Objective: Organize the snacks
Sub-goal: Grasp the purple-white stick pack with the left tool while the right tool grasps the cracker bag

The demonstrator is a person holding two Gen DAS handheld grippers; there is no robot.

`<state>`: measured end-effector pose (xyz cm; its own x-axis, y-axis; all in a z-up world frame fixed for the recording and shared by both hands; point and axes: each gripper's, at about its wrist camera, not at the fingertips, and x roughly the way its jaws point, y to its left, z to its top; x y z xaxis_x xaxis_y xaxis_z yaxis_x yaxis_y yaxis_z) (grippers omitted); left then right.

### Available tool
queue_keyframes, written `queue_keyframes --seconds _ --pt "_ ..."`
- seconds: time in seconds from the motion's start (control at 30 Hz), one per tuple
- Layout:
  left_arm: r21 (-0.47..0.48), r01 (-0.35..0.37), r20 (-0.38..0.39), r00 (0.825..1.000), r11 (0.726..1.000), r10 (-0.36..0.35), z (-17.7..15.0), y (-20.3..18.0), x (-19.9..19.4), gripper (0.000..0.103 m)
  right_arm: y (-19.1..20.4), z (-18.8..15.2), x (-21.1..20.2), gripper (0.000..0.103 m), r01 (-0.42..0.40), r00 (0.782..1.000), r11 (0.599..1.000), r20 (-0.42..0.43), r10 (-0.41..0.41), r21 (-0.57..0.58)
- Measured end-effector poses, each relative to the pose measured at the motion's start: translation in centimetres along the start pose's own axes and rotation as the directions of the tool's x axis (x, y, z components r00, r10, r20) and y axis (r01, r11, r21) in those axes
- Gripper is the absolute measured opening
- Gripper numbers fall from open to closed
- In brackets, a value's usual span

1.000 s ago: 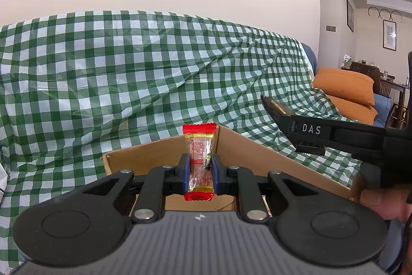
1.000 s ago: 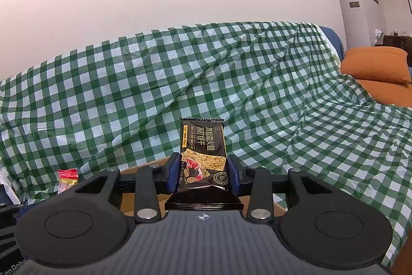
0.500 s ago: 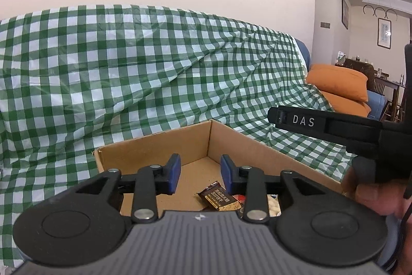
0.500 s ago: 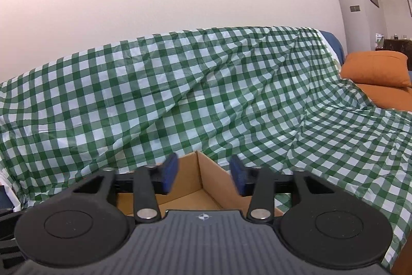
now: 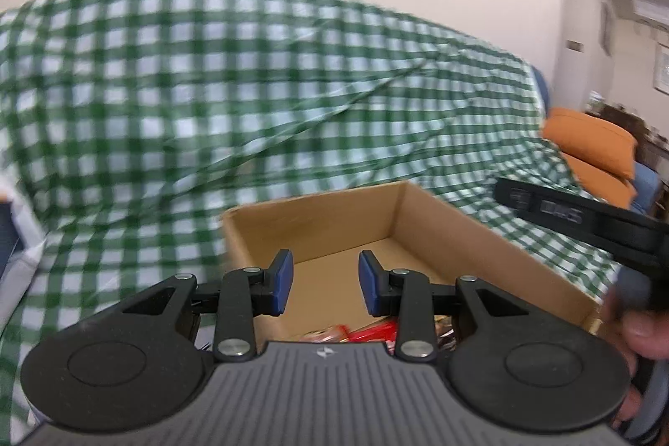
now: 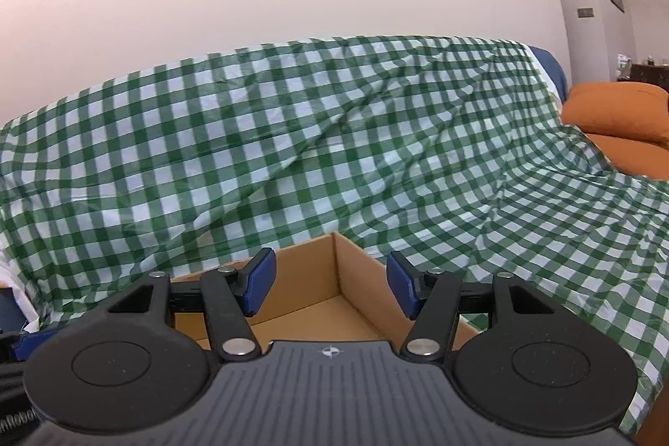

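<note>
An open cardboard box [image 5: 439, 220] lies on a green-checked cloth. In the left wrist view my left gripper [image 5: 325, 281] hangs over the box's near left part, open, with nothing between its blue pads [image 5: 283, 279]. Red and clear snack wrappers [image 5: 359, 333] lie in the box just below it. The right gripper's black body [image 5: 585, 224] reaches in from the right, held by a hand [image 5: 639, 329]. In the right wrist view my right gripper [image 6: 330, 285] stands above the box's far corner [image 6: 334, 258], its jaws opening and empty.
The checked cloth [image 6: 292, 136] covers a sofa up to a plain wall. Orange cushions [image 6: 619, 111] lie at the far right. A dark object [image 6: 8, 304] sits at the left edge of the right wrist view.
Both grippers let go of their snacks: the red-ended clear packet and the dark biscuit bar are gone from the jaws. Both opened. The left view has since shifted, so the box sits further right.
</note>
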<state>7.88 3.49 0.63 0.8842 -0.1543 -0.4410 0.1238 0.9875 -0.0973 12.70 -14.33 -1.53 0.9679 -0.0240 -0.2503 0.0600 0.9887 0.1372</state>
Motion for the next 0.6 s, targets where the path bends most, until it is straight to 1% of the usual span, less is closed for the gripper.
queue_keyframes --seconds 0.07,0.13,0.17,0.2,0.23,0.27,0.3,0.33,0.4,0.43,0.5,0.6 --pt "-0.062 -0.037 -0.030 0.999 0.997 0.035 0.1 1.8 0.1 0.038 0.5 -0.1 -0.3 0.061 -0.009 1.000 1.000 0.007 0.009 -0.015" --pt "-0.135 -0.075 -0.076 0.995 0.988 0.065 0.1 3.9 0.2 0.037 0.8 -0.2 -0.4 0.059 -0.020 1.000 1.000 0.002 0.020 -0.018" --pt "-0.180 -0.089 -0.101 0.992 0.980 0.071 0.1 5.1 0.4 0.035 1.1 -0.3 -0.6 0.054 -0.029 1.000 0.999 0.001 0.029 -0.020" --pt "-0.228 -0.101 -0.122 0.990 0.968 0.075 0.0 6.4 0.4 0.034 1.2 -0.4 -0.7 0.045 -0.035 0.999 0.999 0.002 0.035 -0.023" --pt "-0.271 -0.114 -0.139 0.987 0.956 0.078 0.0 7.6 0.4 0.034 1.6 -0.5 -0.8 0.040 -0.067 0.998 0.997 -0.008 0.067 -0.024" --pt "-0.307 -0.129 -0.153 0.985 0.943 0.085 -0.1 8.7 0.2 0.034 1.6 -0.5 -0.8 0.031 -0.067 0.998 0.997 -0.008 0.067 -0.024" --pt "-0.341 -0.155 -0.166 0.981 0.927 0.103 -0.2 10.0 0.0 0.034 1.9 -0.5 -0.8 0.026 -0.082 0.997 0.996 -0.011 0.082 -0.023" --pt "-0.376 -0.184 -0.181 0.976 0.908 0.123 -0.3 11.4 -0.2 0.034 2.1 -0.6 -0.8 0.024 -0.100 0.995 0.995 -0.009 0.100 -0.026" --pt "-0.466 -0.230 -0.218 0.966 0.854 0.142 -0.7 14.4 -0.7 0.034 2.6 -0.7 -1.0 0.023 -0.123 0.992 0.992 -0.008 0.123 -0.036" --pt "-0.518 -0.252 -0.240 0.960 0.817 0.144 -1.1 16.1 -1.0 0.034 2.9 -0.8 -1.0 0.023 -0.137 0.990 0.990 -0.015 0.137 -0.036" --pt "-0.624 -0.295 -0.296 0.946 0.724 0.130 -2.5 19.3 -1.4 0.034 3.4 -0.9 -0.9 0.024 -0.175 0.984 0.984 -0.039 0.173 -0.026" --pt "-0.726 -0.350 -0.370 0.924 0.592 0.092 -4.6 22.6 -1.6 0.034 4.3 -1.3 -0.7 0.024 -0.246 0.966 0.969 -0.090 0.243 -0.024"
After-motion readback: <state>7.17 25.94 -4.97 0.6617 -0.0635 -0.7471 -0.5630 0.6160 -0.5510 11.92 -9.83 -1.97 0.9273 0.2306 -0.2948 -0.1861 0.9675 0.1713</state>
